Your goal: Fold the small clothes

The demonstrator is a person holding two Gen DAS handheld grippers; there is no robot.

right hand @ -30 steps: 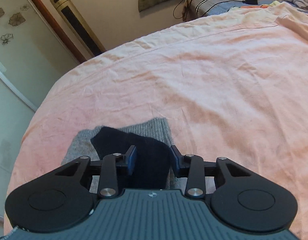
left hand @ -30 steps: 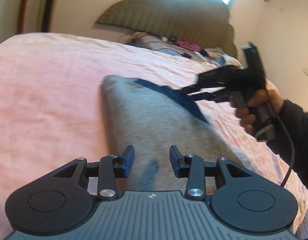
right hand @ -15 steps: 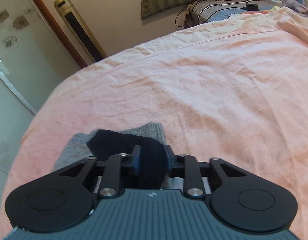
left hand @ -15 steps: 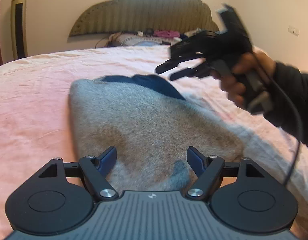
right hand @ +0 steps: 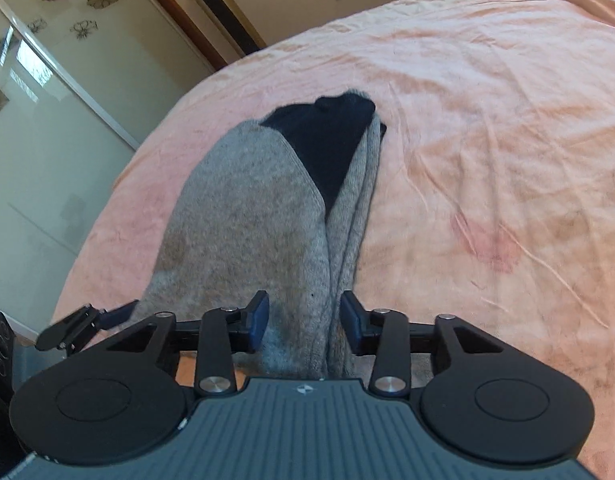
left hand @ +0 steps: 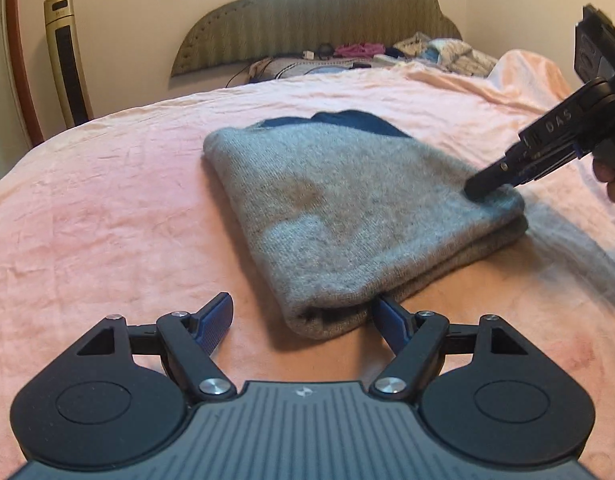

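Observation:
A grey knit garment (left hand: 347, 216) with a dark navy part (left hand: 355, 120) lies folded on the pink bed sheet (left hand: 107, 200). My left gripper (left hand: 303, 316) is open, its fingers either side of the garment's near corner, low over the sheet. My right gripper (right hand: 303, 320) is open over the garment's (right hand: 243, 216) near end, its pads astride the folded edge; it also shows in the left wrist view (left hand: 491, 184), its tips on the garment's right corner. The navy part (right hand: 327, 140) lies at the far end.
A padded headboard (left hand: 307, 20) and a heap of clothes and cables (left hand: 387, 52) are at the far end of the bed. A tall gold tower unit (left hand: 65, 60) stands by the wall. Mirrored wardrobe doors (right hand: 35, 120) stand beyond the bed's edge.
The left gripper opened wider and drew back to the garment's near corner. The right gripper came down from above onto the garment's right corner and opened. The garment now lies folded over.

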